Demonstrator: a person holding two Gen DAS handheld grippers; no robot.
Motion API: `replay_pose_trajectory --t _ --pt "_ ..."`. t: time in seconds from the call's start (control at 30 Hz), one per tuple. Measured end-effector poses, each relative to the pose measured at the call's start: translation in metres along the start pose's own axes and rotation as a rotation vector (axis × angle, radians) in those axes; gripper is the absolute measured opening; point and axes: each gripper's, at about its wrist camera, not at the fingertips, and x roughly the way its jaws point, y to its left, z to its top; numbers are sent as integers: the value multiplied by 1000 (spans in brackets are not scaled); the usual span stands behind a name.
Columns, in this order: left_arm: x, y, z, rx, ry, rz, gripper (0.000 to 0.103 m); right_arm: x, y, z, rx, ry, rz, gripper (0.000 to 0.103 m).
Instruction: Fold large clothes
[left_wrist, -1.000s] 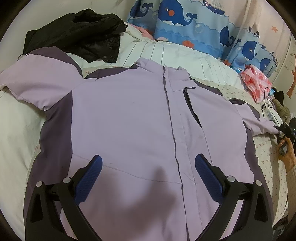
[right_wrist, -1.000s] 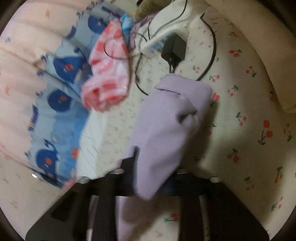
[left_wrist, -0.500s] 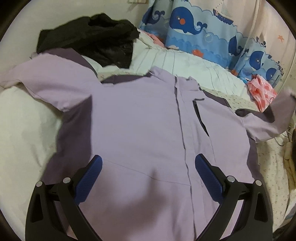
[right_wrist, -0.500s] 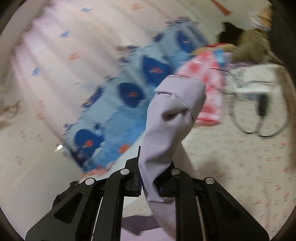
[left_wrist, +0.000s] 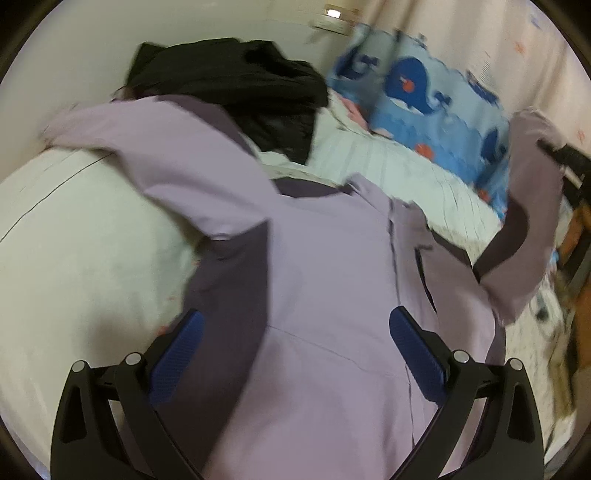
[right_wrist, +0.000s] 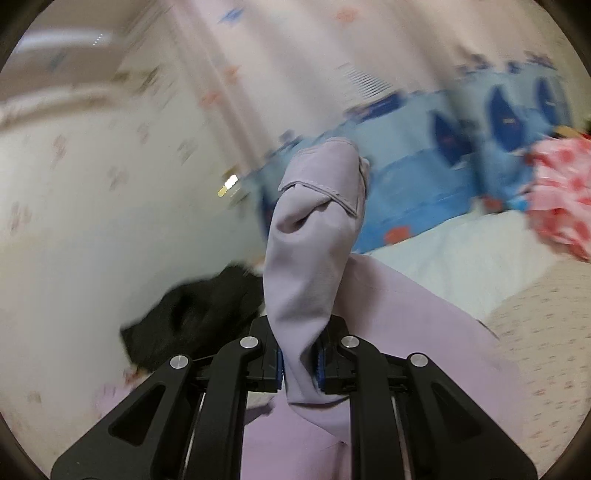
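Lilac jacket (left_wrist: 325, 295) lies front-up on the bed (left_wrist: 85, 240); our right tongs (right_wrist: 299, 363) pinch its sleeve cuff (right_wrist: 317, 221) aloft, our left tongs (left_wrist: 295, 354) hover wide above the hem. We judge the slick cuff could slip out mid-swing, or the sleeve land twisted.

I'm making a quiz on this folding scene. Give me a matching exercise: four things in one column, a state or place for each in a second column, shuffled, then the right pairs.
Things:
1. left gripper
2. right gripper
3. black garment
4. jacket sleeve

States or places:
A. heaped on the bed beyond the lilac jacket's shoulder
B. lifted off the bed, cuff pointing up
C. open, holding nothing, over the jacket's front
D. shut on lilac fabric

Pairs: 1-C, 2-D, 3-A, 4-B
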Motion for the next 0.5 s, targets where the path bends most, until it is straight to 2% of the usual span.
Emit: replay_pose_trajectory --t 0.1,0.2,0.23,0.27,0.33,0.4,0.47,0.5 --pt "-8 26 6 -62 -19 9 96 48 62 -56 -126 115 21 12" --pt "-14 48 10 -108 -33 21 96 96 105 -132 -260 271 17 12" --pt "-15 54 11 -122 -35 21 96 118 117 -165 -296 366 18 13" --pt "-17 62 12 -142 -37 18 96 133 123 -189 -318 434 10 15" --pt "-18 73 12 -168 -36 14 96 163 132 -237 -341 585 -5 29" --pt "-20 84 12 -195 -36 8 96 172 135 -261 -337 622 -15 35" --pt "-20 91 13 -215 -35 1 96 170 142 -263 -308 583 -2 48" --pt "-20 93 13 -220 -34 0 96 168 147 -259 -283 555 11 50"
